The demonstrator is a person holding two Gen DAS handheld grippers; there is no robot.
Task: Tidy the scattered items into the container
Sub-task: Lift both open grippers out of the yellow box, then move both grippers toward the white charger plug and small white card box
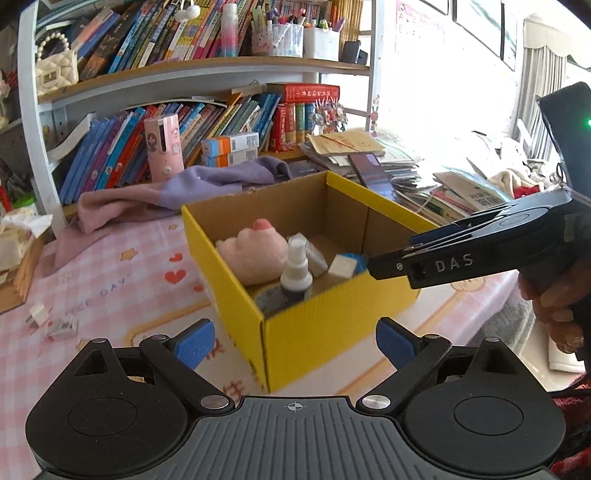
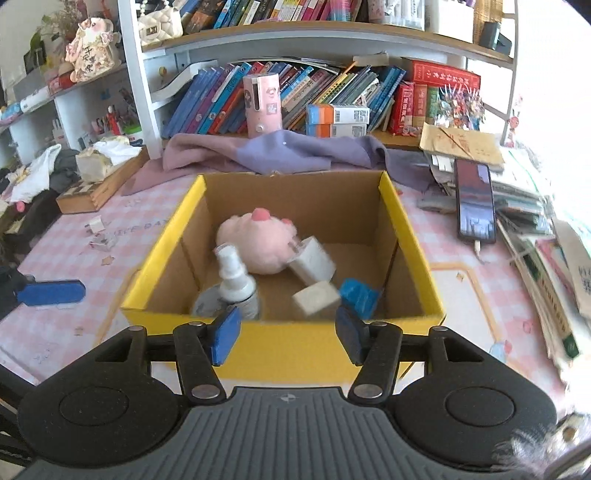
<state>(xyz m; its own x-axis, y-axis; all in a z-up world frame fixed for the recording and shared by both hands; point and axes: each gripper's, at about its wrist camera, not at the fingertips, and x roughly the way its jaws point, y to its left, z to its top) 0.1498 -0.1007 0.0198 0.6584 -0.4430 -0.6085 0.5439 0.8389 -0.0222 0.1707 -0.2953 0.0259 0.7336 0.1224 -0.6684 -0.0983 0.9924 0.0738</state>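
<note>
A yellow cardboard box (image 1: pixel 317 332) (image 2: pixel 395 210) stands on the pink checked tablecloth. In it lie a pink plush toy (image 1: pixel 255 254) (image 2: pixel 258 240), a white spray bottle (image 1: pixel 295 273) (image 2: pixel 236 284), a white charger block (image 2: pixel 314 262), a white-and-blue block (image 1: pixel 345 266) (image 2: pixel 317 297) and a round tape roll (image 2: pixel 203 304). My left gripper (image 1: pixel 295 345) is open and empty just before the box's near corner. My right gripper (image 2: pixel 288 332) is open and empty over the box's near wall; in the left wrist view it reaches over the box's right rim (image 1: pixel 373 264). Two small white items (image 1: pixel 55 321) (image 2: pixel 99 234) lie on the cloth left of the box.
A purple cloth (image 2: pixel 280 153) lies behind the box before a bookshelf (image 2: pixel 332 33). A phone (image 2: pixel 474 199) rests on stacked papers and books at the right. A wooden tray with tissues (image 2: pixel 99 181) sits at the left. My left gripper's blue finger (image 2: pixel 51 291) shows at the left.
</note>
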